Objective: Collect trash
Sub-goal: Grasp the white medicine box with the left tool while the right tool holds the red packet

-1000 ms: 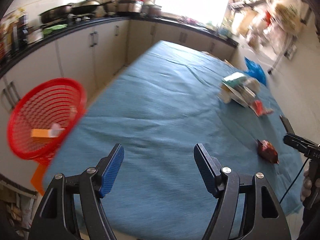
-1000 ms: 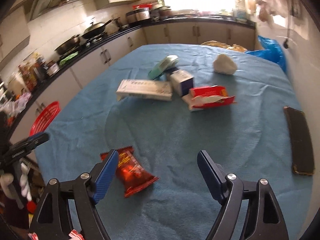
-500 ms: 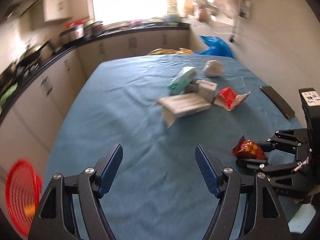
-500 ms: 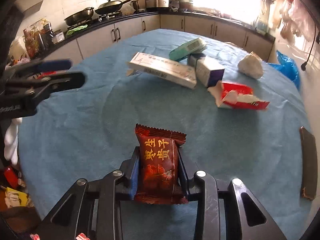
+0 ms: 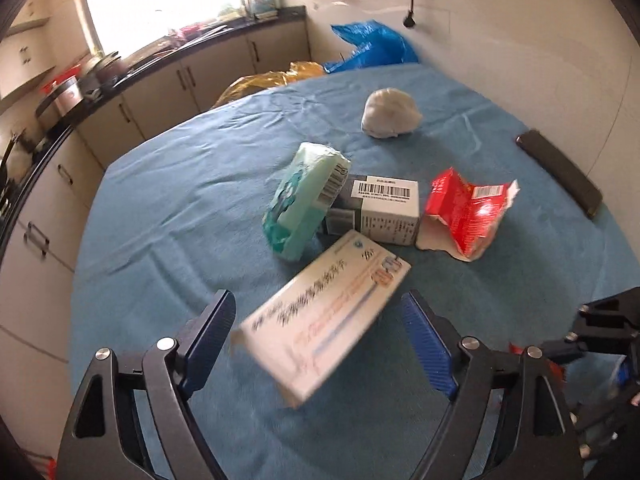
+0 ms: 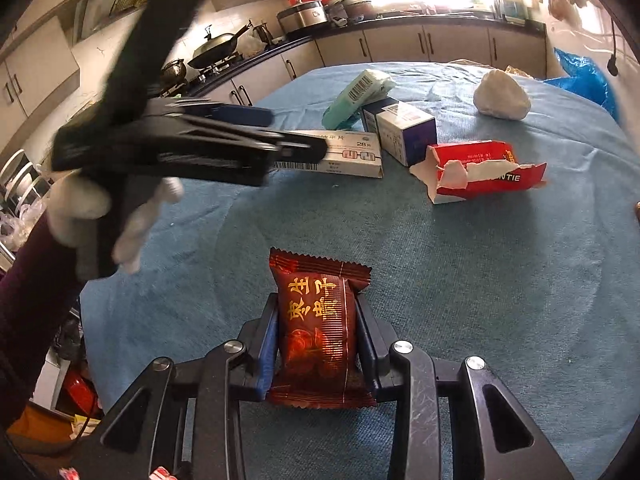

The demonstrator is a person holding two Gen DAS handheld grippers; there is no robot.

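The right wrist view alone shows the snack packet point(image 6: 318, 330) clearly: a dark red wrapper with gold characters, clamped upright between the pads of the right gripper point(image 6: 316, 344), above the near part of the table. From the left wrist view only a sliver of red shows beside the right gripper point(image 5: 600, 332) at the right edge. The jaws of the left gripper point(image 5: 320, 332) have just been opening and stand wide, their blue pads on either side of the long white box point(image 5: 324, 316) without touching it; whether it lies level between them or lower is unclear. The right wrist view shows that gripper point(image 6: 304, 146) from the side, held by a white-gloved hand point(image 6: 80, 204) with a dark sleeve, its tips over the long white box point(image 6: 344, 156).

Beyond the box lie a green packet point(image 5: 304, 200), a small white and grey box point(image 5: 380, 212), a torn red carton point(image 5: 464, 216), a crumpled white wad point(image 5: 390, 114) and, far right, a flat black object point(image 5: 560, 176).

All rest on a blue cloth covering the table point(image 5: 180, 216). Cream cabinets under a dark counter point(image 6: 400, 24) line the far side, with a wok point(image 6: 216, 46) and pots on the left, a bright window behind, and a blue plastic bag point(image 5: 368, 46) past the table.
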